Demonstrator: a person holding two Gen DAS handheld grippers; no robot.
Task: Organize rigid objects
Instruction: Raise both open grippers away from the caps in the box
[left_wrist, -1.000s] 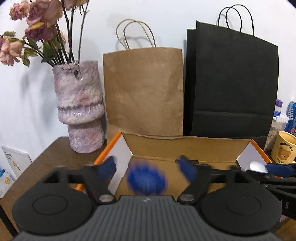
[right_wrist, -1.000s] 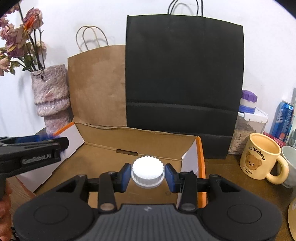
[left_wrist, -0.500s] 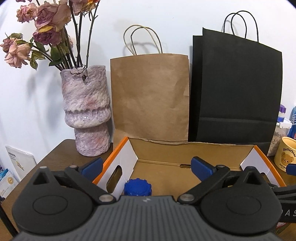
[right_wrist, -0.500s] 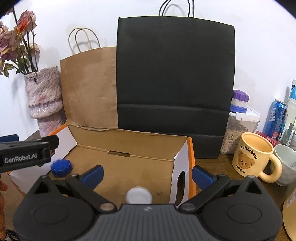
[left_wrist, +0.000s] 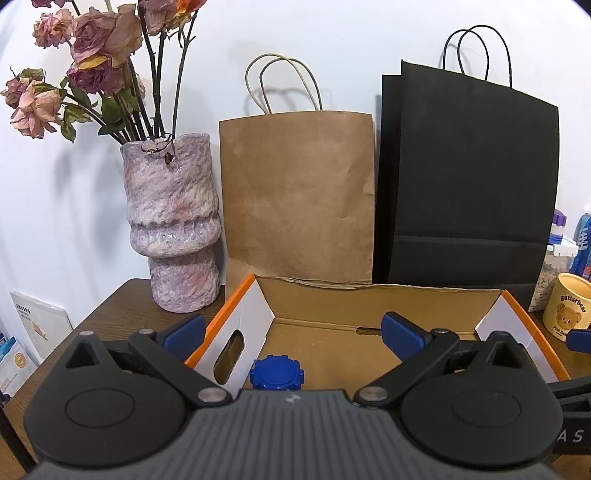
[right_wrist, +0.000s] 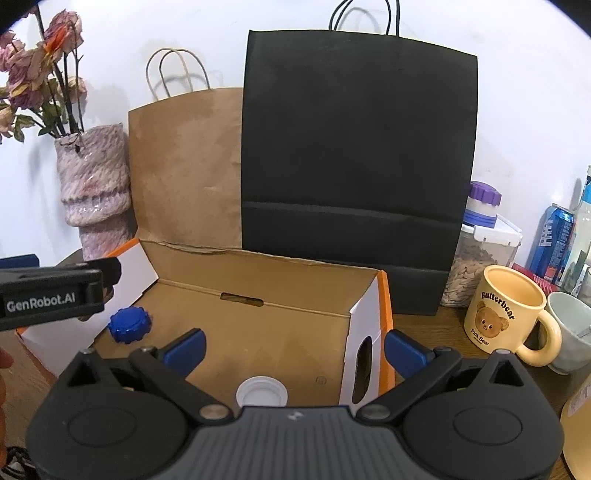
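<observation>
An open cardboard box (left_wrist: 369, 295) with orange-edged flaps (right_wrist: 258, 273) lies in front of both grippers. A blue ribbed cap (left_wrist: 276, 373) rests on the box floor near its left wall; the right wrist view shows the same blue cap (right_wrist: 129, 325). A white cap (right_wrist: 261, 392) lies upside down on the box floor near the front. My left gripper (left_wrist: 293, 334) hangs above the blue cap, open and holding nothing. My right gripper (right_wrist: 293, 347) is open above the white cap, also holding nothing. The left gripper's body (right_wrist: 51, 295) reaches in from the left.
Behind the box stand a brown paper bag (left_wrist: 299, 192) and a black paper bag (left_wrist: 469, 184). A pink vase of dried roses (left_wrist: 171, 221) is at the left. To the right sit a yellow bear mug (right_wrist: 509, 314), a white cup (right_wrist: 570, 328), a seed jar (right_wrist: 480, 258) and a blue can (right_wrist: 554, 236).
Both grippers opened wide. The blue cap dropped from the left gripper onto the box floor, and the white cap fell from the right gripper and now lies in the box.
</observation>
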